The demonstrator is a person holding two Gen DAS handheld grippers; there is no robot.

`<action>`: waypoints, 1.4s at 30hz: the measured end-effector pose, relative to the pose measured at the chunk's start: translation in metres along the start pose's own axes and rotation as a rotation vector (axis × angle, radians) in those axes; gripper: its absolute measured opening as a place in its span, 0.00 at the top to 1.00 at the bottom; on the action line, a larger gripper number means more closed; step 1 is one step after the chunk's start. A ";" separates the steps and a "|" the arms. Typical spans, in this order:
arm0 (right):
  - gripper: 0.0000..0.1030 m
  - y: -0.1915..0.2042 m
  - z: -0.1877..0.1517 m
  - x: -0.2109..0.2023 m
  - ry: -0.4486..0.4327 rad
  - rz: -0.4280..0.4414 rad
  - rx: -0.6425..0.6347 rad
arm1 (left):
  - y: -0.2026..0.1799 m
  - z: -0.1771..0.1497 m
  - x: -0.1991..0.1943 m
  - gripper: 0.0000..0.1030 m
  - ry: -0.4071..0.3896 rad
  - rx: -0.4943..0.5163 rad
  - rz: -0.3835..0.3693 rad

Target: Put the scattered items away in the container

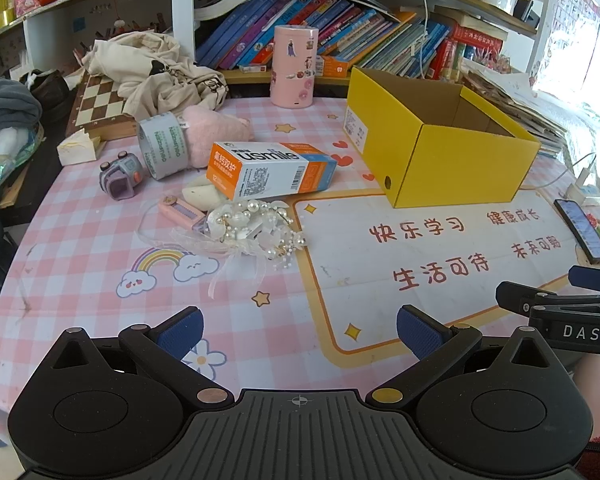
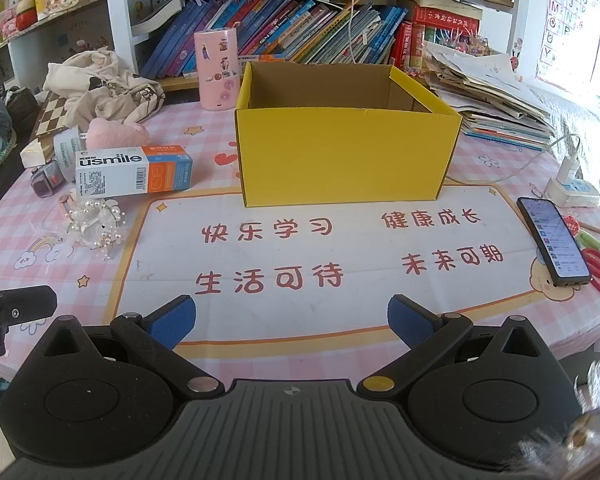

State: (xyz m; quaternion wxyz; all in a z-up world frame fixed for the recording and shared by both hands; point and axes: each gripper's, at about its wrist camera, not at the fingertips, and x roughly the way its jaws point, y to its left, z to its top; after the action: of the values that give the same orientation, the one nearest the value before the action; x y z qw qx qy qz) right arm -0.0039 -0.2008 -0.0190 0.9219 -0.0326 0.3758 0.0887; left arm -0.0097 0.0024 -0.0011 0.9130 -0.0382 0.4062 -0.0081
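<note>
An open yellow cardboard box (image 1: 440,152) (image 2: 344,152) stands on the table, empty as far as I see. Left of it lie a usmile toothpaste carton (image 1: 268,172) (image 2: 132,172), a pearl hair ornament (image 1: 248,228) (image 2: 96,228), a purple toy watch (image 1: 122,180) (image 2: 44,180), a tape roll (image 1: 162,152), a pink plush (image 1: 216,128) (image 2: 116,132), a pink clip (image 1: 180,210) and a white lump (image 1: 202,196). My left gripper (image 1: 300,332) is open and empty, near the front edge. My right gripper (image 2: 292,324) is open and empty, in front of the box.
A pink cylinder (image 1: 294,66) (image 2: 216,70) stands behind the items. A chessboard (image 1: 100,108) under crumpled cloth (image 1: 156,68) lies at the back left. A phone (image 2: 552,240), red scissors (image 2: 598,270) and a power strip (image 2: 572,192) are at the right. Bookshelves line the back.
</note>
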 end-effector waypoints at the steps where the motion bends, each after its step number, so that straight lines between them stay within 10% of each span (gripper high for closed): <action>1: 0.00 0.000 0.000 0.000 -0.002 0.000 -0.001 | 0.000 0.000 0.000 0.00 -0.001 0.000 -0.001; 28: 0.00 0.015 0.002 -0.011 -0.037 0.060 -0.063 | 0.003 -0.003 -0.013 0.00 -0.042 -0.011 -0.085; 42: 0.00 0.040 0.024 0.004 -0.057 0.183 -0.161 | 0.020 0.000 -0.016 0.00 -0.055 -0.077 0.001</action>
State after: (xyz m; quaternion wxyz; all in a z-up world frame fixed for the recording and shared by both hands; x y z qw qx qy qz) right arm 0.0076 -0.1579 -0.0047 0.9146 -0.0695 0.3426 0.2033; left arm -0.0209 0.0229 0.0095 0.9216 -0.0734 0.3811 0.0094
